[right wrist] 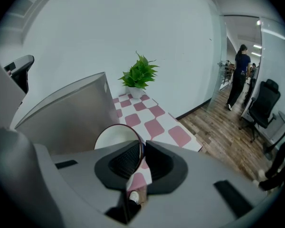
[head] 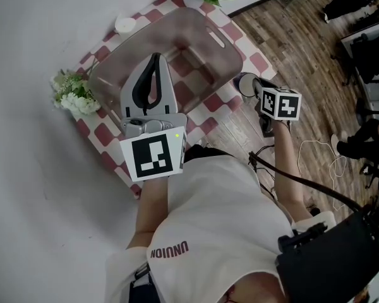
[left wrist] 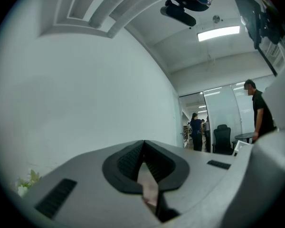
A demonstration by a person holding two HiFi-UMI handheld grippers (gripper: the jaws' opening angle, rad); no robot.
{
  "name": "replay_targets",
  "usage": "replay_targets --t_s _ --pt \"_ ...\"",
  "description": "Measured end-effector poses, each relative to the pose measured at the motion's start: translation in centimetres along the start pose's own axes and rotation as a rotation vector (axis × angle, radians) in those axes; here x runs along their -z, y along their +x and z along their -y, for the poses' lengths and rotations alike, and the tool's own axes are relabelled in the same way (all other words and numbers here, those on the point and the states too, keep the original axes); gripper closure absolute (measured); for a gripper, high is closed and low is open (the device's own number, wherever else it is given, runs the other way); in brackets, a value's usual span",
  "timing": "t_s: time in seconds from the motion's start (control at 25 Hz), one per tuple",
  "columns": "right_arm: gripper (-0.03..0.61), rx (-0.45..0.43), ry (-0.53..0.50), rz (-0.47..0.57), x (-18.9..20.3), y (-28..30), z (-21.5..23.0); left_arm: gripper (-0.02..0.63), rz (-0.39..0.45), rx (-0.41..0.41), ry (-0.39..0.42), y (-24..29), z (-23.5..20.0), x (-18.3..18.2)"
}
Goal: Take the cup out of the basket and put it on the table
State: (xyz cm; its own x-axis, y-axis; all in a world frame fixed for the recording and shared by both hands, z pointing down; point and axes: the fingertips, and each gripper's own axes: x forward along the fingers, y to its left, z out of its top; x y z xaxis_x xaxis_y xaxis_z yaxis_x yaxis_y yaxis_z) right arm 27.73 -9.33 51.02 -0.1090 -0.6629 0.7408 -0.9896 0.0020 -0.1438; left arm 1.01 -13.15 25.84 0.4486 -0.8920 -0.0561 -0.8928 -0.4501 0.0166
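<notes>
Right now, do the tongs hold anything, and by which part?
The right tongs grip the cup by its rim. The left tongs are shut on nothing.

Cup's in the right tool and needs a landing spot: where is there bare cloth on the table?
Bare checkered cloth runs to the right of the basket, out to the table edge, from the plant toward you. The cup in the right tool is right beside it. The left side is crowded: flowers sit beside the basket.

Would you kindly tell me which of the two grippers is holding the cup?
The right gripper: it pinches the cup by its rim, whereas the left gripper is shut on nothing.
</notes>
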Motion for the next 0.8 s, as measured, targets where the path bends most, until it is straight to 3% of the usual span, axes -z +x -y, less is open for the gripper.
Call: replay_targets --t_s 0.8 --pt "0.526 -0.026 0.002 -0.138 4.1 2.2 -1.1 0.600 -0.005 -0.003 -0.004 0.0 0.0 0.1"
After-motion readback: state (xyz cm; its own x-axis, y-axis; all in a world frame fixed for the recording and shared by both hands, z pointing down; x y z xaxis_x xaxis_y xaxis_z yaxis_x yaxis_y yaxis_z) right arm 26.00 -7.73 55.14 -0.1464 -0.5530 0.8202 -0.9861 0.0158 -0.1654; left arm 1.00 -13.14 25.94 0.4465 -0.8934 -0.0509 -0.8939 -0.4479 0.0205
